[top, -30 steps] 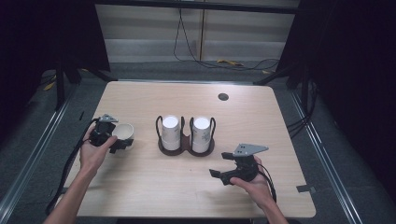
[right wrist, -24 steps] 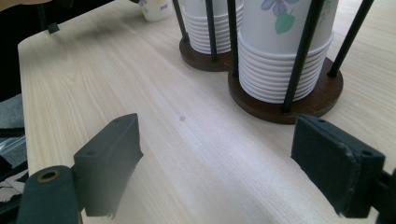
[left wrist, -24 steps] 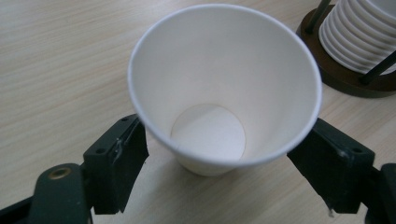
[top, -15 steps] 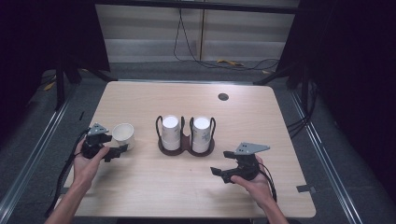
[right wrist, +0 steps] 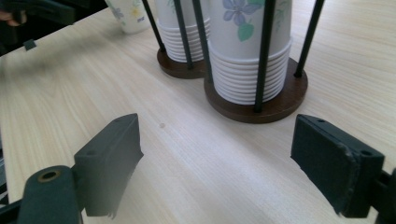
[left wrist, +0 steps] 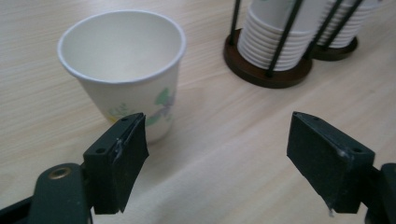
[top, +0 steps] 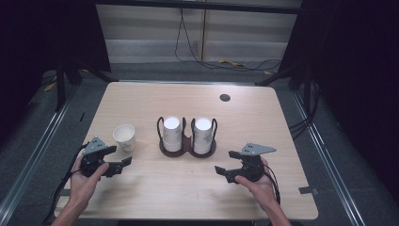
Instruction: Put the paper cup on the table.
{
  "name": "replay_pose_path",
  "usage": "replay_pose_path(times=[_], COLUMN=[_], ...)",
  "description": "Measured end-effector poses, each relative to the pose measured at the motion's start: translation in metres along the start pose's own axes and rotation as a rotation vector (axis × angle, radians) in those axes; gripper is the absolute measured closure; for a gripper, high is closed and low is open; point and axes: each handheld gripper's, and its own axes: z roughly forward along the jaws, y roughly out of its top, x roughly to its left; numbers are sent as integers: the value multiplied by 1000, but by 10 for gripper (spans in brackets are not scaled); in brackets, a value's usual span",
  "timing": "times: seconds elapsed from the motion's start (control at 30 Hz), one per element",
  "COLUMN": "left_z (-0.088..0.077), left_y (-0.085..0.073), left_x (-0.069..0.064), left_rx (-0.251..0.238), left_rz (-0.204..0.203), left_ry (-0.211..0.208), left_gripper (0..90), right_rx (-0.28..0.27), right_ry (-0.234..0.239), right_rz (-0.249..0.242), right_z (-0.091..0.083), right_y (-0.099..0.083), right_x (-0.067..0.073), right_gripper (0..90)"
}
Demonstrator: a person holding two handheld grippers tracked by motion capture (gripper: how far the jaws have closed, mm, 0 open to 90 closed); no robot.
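A single white paper cup [top: 124, 136] with a flower print stands upright on the table, left of a dark two-slot cup holder [top: 187, 148] that carries two stacks of upside-down cups [top: 171, 133] [top: 202, 134]. My left gripper [top: 121, 162] is open, a little in front of the single cup [left wrist: 125, 70] and apart from it, with nothing between its jaws. My right gripper [top: 225, 169] is open too, low over the table in front of the holder [right wrist: 252, 105], and it holds nothing.
The wooden table [top: 197, 193] has a round cable hole [top: 225, 97] at the back right. A person's hands hold both grippers near the front edge. Cables lie on the floor behind the table, and dark stands sit at the left.
My left gripper let go of the single cup and drew back toward the front edge, leaving the cup standing. The right gripper barely moved.
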Motion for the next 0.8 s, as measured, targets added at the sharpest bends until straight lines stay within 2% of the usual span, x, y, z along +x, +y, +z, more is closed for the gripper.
replay_pose_path(times=[0.07,0.2,0.27,0.33,0.43,0.53,0.7,0.8], left_z=[-3,-4,-3,-1,4,11,18,24], left_y=[-3,-7,-8,-9,-15,-21,-28,-30], left_x=[-5,-19,-24,-31,-41,-49,-57,-61], left_rx=[-2,0,-6,-23,-31,-1,-12,6], left_rz=[-12,-7,-6,-22,-15,9,1,-6], left_ry=[-19,-39,-39,-58,-71,-101,-109,-143], left_gripper=[200,198,195,191,191,191,191,191], right_rx=[-4,-7,-10,-18,-13,2,-2,-13], right_ry=[-12,-38,-48,-49,-56,-59,-72,-77], right_rz=[13,14,9,16,27,31,32,36], right_z=[0,-2,-3,-4,-4,-3,-1,1], right_y=[-1,-1,-2,-4,-6,-12,-19,-19], right_x=[0,2,4,6,9,12,16,17], right_gripper=[163,175,178,176,174,175,176,173])
